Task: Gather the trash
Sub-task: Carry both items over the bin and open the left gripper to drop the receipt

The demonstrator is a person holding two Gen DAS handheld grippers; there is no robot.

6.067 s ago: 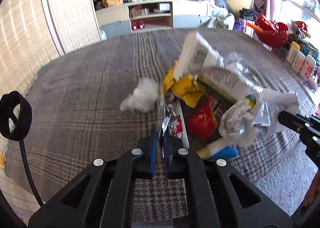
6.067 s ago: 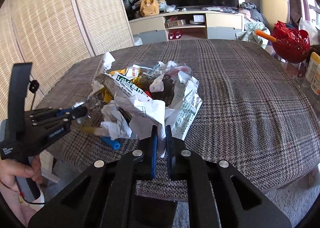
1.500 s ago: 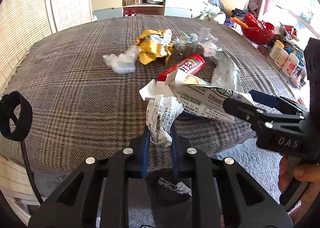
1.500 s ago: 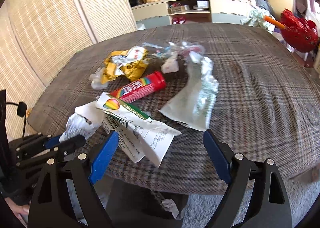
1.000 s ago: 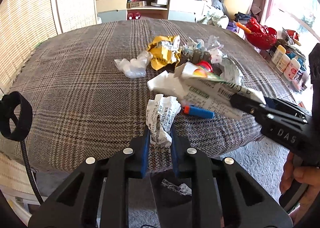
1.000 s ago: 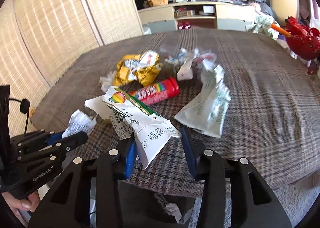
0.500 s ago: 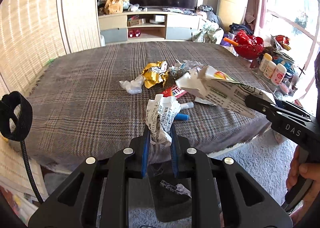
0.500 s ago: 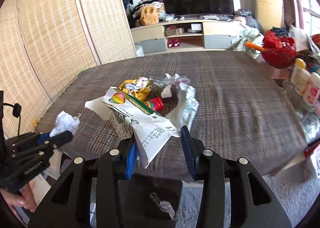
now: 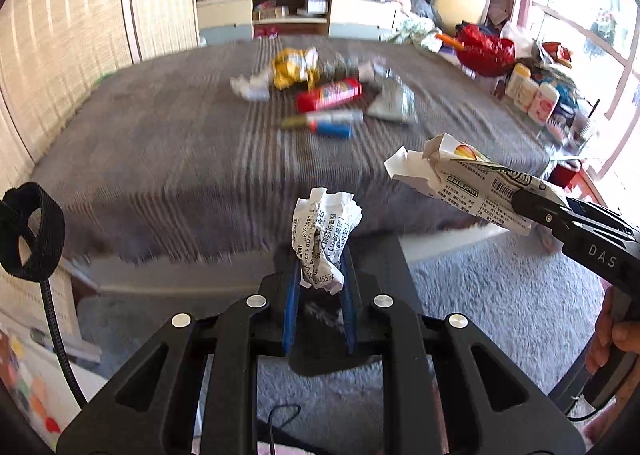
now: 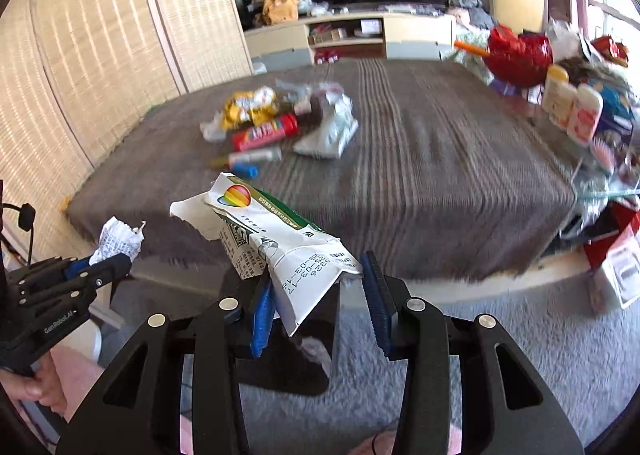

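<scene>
Left gripper [image 9: 319,281], angled downward, clamps crumpled paper [image 9: 325,236]; right gripper [image 10: 318,297] (likewise tilted) grips a carton [image 10: 280,239].

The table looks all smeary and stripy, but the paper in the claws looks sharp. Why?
Left wrist view: the crumpled paper rides with the camera, so it stays crisp, while the table streaks with motion blur. Right wrist view: same, sharp carton, smeared table trash, bent walls from the fisheye lens.

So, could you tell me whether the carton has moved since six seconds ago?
Yes. The carton, then in the pile on the table, is now held in the right gripper, off the near edge.
</scene>
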